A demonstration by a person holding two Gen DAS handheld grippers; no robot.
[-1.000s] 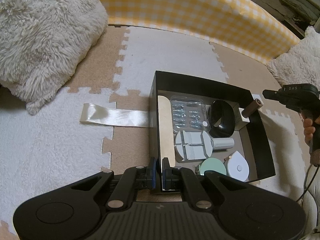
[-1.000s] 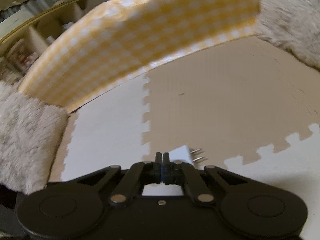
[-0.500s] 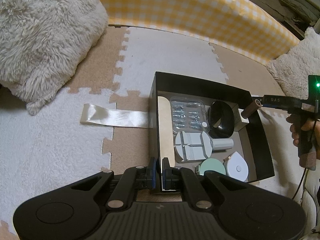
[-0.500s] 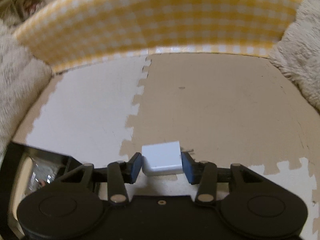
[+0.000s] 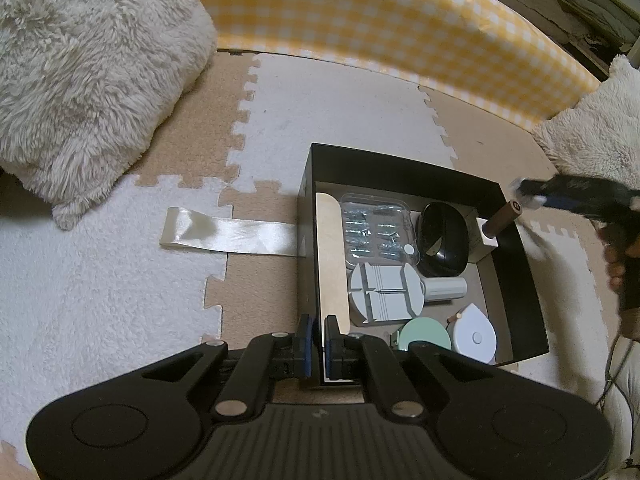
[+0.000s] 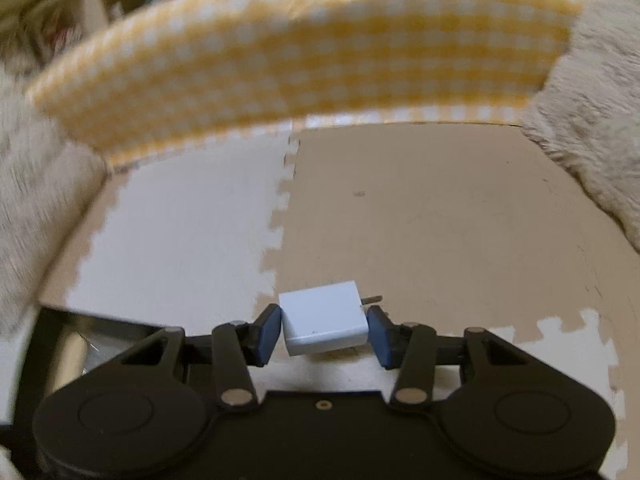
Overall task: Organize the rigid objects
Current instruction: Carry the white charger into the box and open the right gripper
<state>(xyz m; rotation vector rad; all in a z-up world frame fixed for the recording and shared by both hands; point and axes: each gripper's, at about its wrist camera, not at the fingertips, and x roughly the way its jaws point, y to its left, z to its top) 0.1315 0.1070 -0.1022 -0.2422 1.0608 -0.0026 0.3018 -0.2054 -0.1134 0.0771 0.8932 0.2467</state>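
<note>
Black cardboard box [image 5: 524, 280]: near wall pinched by the left gripper [image 5: 316, 344], jaws narrow. Right gripper [image 6: 326, 330]: now spread wide beyond the box's far corner. White charger [image 6: 324, 322]: just released between the pads, not yet boxed.

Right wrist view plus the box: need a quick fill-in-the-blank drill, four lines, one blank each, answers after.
1. The white charger sits between the right gripper's ____ pads.
2. The left gripper is shut on the wall of the ____ box.
3. A ____ ribbon lies on the mat left of the box.
4. The charger's prongs point to the image's ____.

Answers: blue; black; white; right
</note>
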